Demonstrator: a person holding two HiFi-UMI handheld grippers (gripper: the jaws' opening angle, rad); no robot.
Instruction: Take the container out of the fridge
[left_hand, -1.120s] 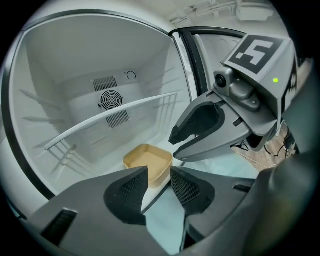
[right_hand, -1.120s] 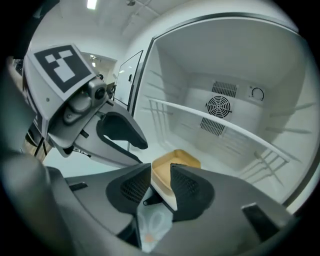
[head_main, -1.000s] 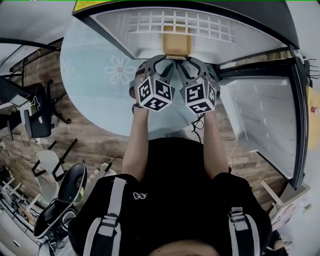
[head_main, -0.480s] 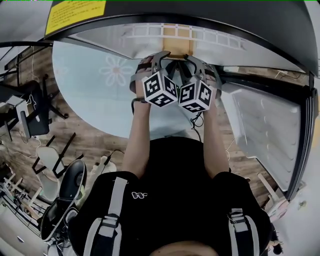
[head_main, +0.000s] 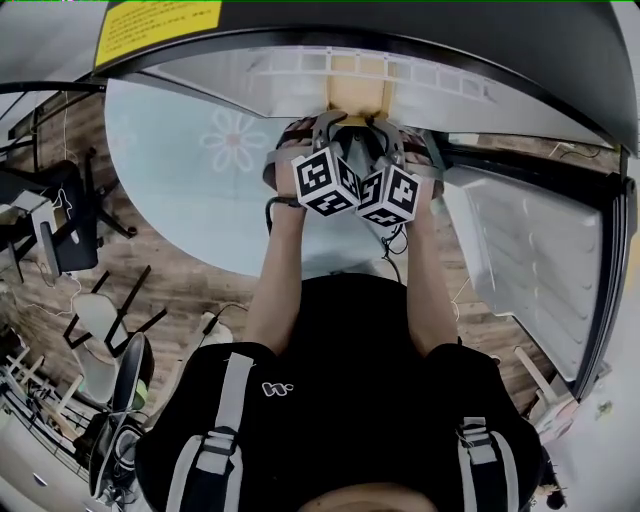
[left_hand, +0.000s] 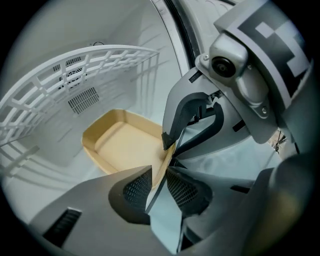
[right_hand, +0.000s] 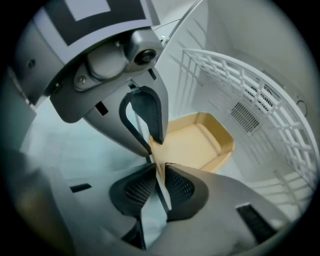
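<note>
Looking down through the head view, I see both hands held out side by side at the open white fridge, the left gripper and the right gripper so close that their marker cubes almost touch. The shallow tan rectangular container is inside the fridge, just beyond the fingertips and under the white wire shelf. From the left gripper view I see the container resting open side up on the pale bottom of the compartment, below the curved shelf and in front of a small vent grille in the back wall. The left gripper has its near wall standing on edge between the two meshed pads; the jaws have just been closing and now pinch that thin wall. The right gripper's jaw comes in from the right and meets the same rim just beside mine. The right gripper view mirrors this: the container lies ahead and to the right under the shelf, and the right gripper, whose jaws have also just been closing, nips the tan wall between its pads, with the left gripper clamped on the rim just above. Behind me a pale blue round rug with a daisy print lies on the brown wooden floor.
</note>
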